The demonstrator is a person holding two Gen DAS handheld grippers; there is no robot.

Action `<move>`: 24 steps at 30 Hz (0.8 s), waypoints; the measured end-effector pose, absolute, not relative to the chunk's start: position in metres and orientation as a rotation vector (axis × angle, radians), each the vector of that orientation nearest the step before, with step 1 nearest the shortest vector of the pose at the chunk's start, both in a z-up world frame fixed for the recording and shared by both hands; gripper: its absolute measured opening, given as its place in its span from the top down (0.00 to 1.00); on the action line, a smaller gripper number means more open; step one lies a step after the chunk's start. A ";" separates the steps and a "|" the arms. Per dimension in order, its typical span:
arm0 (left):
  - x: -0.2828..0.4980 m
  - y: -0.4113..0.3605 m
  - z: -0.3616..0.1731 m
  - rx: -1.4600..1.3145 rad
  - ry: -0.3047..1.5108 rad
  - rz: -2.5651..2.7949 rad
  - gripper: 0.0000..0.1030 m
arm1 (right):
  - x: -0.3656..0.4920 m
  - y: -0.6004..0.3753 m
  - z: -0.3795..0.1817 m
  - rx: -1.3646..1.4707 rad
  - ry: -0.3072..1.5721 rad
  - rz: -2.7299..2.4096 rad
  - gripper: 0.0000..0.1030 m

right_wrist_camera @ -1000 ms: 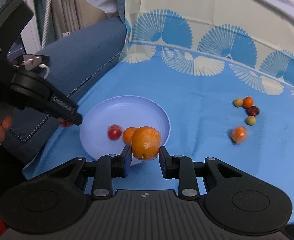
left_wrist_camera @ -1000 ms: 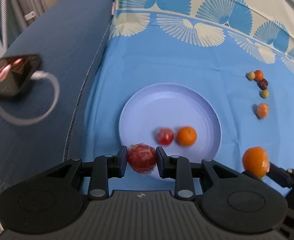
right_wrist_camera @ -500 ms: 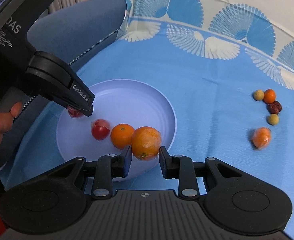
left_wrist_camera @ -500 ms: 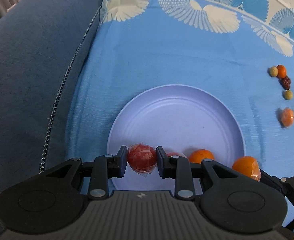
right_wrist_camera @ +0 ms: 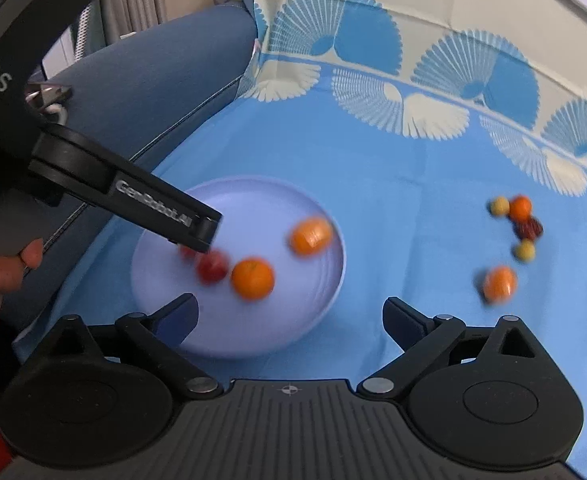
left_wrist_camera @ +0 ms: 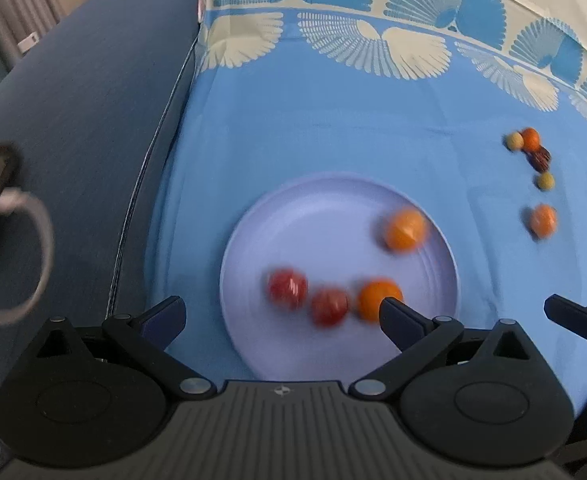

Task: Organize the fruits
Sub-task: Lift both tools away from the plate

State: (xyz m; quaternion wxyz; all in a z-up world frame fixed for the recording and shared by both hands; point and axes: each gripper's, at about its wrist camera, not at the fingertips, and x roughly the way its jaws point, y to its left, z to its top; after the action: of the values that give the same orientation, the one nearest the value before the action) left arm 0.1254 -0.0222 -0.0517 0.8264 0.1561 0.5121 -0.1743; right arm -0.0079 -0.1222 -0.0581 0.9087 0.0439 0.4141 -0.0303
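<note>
Above the plate (left_wrist_camera: 333, 200), both grippers' fingers gape wide and empty — best lifted clear gently, sparing the loose fruit (left_wrist_camera: 403, 229).

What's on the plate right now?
On the lavender plate lie four fruits: two red ones and two oranges. The left gripper's fingertip covers part of the nearer orange.

Four round fruits are sitting in the pale lilac round plate (left_wrist_camera: 333, 208), which is lying on the blue fan-patterned cloth (left_wrist_camera: 333, 128); five small fruits (left_wrist_camera: 539, 168) are lying to its right.
</note>
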 end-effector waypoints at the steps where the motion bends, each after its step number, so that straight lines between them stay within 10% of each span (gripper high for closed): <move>1: 0.117 -0.019 -0.049 0.332 1.098 -0.370 0.00 | -0.018 -0.120 -0.055 0.093 0.856 -0.065 0.04; 24: -0.014 0.029 0.003 0.334 0.945 -0.318 0.00 | -0.135 -0.089 0.002 0.042 0.650 -0.127 0.01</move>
State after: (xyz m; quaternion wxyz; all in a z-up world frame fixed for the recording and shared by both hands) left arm -0.0144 0.0287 0.0027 0.8650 0.1595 0.4509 -0.1516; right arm -0.1349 -0.0886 0.0022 0.9454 0.0208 0.3192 -0.0624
